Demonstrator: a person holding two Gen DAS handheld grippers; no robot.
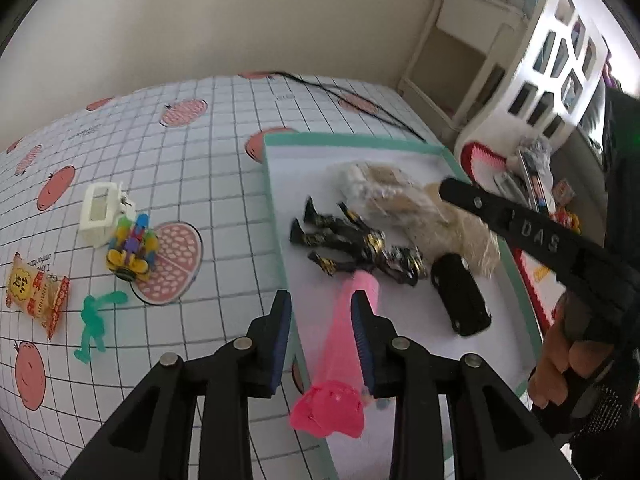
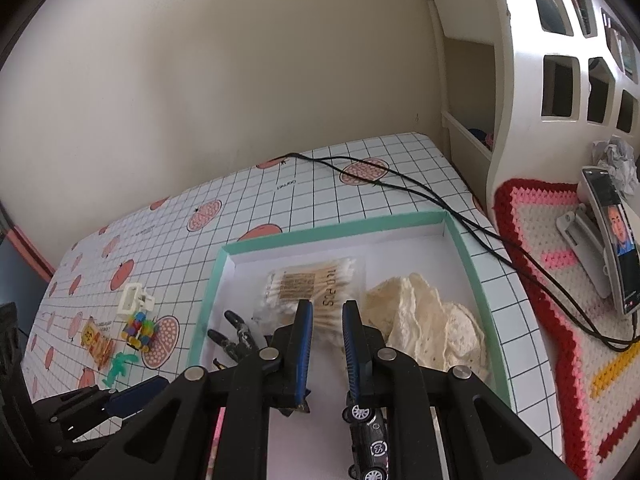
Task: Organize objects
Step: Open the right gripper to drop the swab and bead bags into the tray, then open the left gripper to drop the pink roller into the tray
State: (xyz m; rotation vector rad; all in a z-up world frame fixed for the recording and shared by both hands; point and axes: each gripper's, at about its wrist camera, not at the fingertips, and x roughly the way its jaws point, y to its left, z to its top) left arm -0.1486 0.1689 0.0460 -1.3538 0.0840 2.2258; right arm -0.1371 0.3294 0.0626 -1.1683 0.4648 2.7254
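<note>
The left gripper (image 1: 320,312) hangs over the near left rim of the shallow mint-edged white tray (image 1: 276,184), jaws apart, with a translucent pink plastic toy (image 1: 340,360) between them, resting against the right-hand pad; whether it is truly pinched I cannot tell. In the tray lie a black-and-gold action figure (image 1: 352,244), a small black toy car (image 1: 460,300), a clear bag of cotton swabs (image 2: 312,284) and a cream lace cloth (image 2: 428,324). The right gripper (image 2: 326,344) hovers over the tray, fingers drawn nearly together, nothing between them. Left on the checked tablecloth (image 1: 200,160): a white plastic clip (image 1: 100,212), a multicoloured block toy (image 1: 132,248), a yellow snack packet (image 1: 36,292) and a green rubbery figure (image 1: 96,320).
</note>
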